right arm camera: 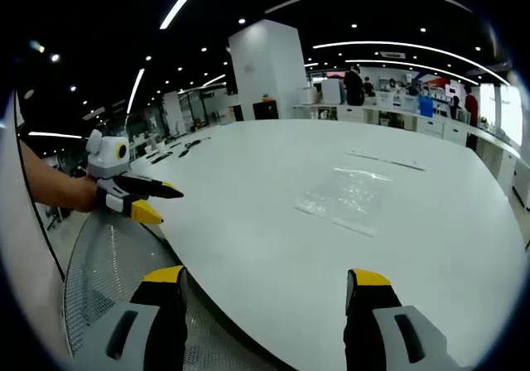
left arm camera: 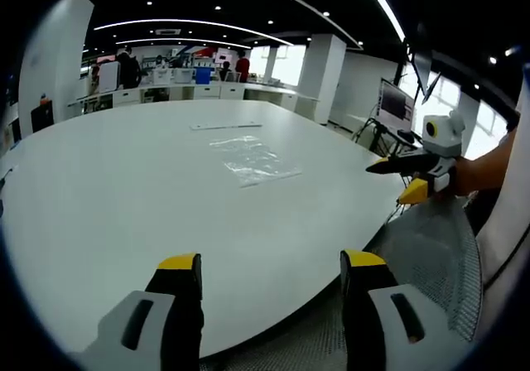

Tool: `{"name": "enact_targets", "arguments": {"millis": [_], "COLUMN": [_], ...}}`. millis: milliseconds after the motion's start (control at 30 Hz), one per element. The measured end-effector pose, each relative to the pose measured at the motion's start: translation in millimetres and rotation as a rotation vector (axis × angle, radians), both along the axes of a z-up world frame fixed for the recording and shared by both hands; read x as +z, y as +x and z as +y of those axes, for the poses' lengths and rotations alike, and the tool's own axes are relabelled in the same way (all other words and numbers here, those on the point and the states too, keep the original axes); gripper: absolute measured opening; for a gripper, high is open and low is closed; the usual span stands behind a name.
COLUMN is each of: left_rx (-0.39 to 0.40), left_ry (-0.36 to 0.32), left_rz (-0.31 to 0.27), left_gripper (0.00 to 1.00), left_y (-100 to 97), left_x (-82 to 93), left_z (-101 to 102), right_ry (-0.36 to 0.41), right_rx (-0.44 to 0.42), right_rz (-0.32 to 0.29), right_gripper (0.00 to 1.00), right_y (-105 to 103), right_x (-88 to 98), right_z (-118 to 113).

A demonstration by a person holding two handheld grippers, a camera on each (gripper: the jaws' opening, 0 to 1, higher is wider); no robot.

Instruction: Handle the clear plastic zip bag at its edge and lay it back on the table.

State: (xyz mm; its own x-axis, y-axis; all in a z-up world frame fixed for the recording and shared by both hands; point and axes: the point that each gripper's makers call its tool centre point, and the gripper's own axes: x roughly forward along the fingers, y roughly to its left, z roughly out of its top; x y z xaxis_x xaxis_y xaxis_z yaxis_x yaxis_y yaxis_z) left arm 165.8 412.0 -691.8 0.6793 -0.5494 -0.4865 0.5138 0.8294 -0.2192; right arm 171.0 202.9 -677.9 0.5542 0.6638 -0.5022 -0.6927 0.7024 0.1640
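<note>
The clear plastic zip bag (left arm camera: 252,161) lies flat on the white table (left arm camera: 108,214), well in from the table's near edge and well apart from both grippers. A thin pale strip (left arm camera: 226,126) lies just beyond the bag, farther from the near edge; what it is cannot be told.

The left gripper (left arm camera: 271,263) hangs over the table's near edge with its jaws spread wide and nothing between them. The right gripper (right arm camera: 265,276) sits at the same edge, likewise spread wide and empty. In the right gripper view, the left gripper (right arm camera: 161,202) is seen off the table's near rim.

Judgement: the task is at the approach step; no contact with the bag is made. The next move calls for carrying one gripper across the table to the bag's nearest edge, coming in low, and closing on that thin edge without sliding the film along the table.
</note>
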Motion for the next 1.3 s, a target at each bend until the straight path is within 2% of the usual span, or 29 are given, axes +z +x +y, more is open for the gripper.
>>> {"name": "enact_targets", "arguments": {"millis": [1300], "left_rx": [0.005], "left_ry": [-0.002], "left_rz": [-0.008], "left_gripper": [0.65], "left_y": [-0.1], "left_x": [3.4], "left_z": [-1.2], "right_ry": [-0.007], "right_rx": [0.004], "right_rz": [-0.002], "right_gripper": [0.78], "right_y": [-0.4], "right_x": [0.2], "right_z": [0.5]}}
